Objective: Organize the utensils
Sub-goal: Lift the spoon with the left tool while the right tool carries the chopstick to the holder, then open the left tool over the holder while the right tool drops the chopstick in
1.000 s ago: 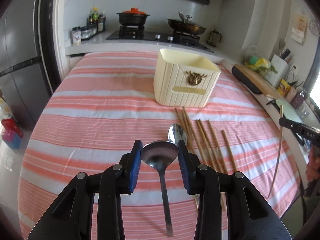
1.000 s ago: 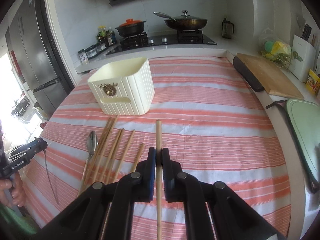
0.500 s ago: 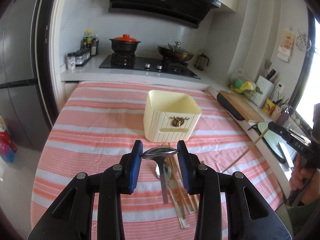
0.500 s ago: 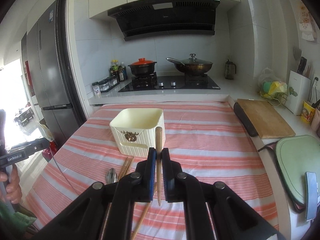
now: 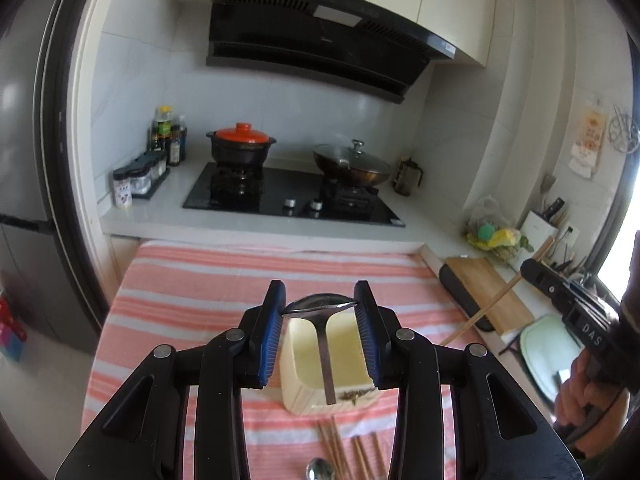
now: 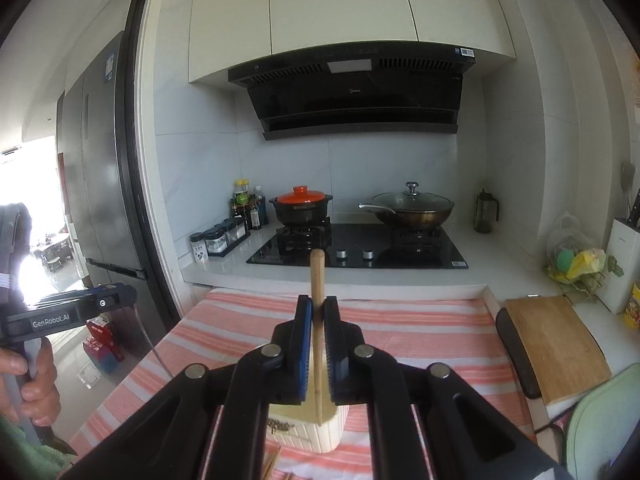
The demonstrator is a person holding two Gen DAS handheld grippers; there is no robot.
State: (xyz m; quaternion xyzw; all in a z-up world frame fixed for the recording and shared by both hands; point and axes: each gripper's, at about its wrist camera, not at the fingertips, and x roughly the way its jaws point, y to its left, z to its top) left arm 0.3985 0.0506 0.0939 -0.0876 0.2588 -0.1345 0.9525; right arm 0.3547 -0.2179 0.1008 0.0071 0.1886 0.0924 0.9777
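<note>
Since the earlier frames both tongs have risen from low over the striped tabletop (image 5: 192, 300) to above the cream holder (image 5: 328, 364), carrying their utensils with them. The left tongs (image 5: 320, 304) are clamped on the bowl of a steel spoon (image 5: 326, 344), whose handle hangs down over the holder's open mouth. The right tongs (image 6: 318, 312) are pressed together on a wooden chopstick (image 6: 318, 280) that stands nearly upright, its lower end dipping toward the holder's inside. In front of the holder, nearer the camera, several chopsticks (image 5: 360, 456) and a second spoon (image 5: 320, 470) lie on the tabletop. Beyond the holder, past the tabletop's far edge, a red-lidded pot (image 5: 241, 146) sits on the stove.
</note>
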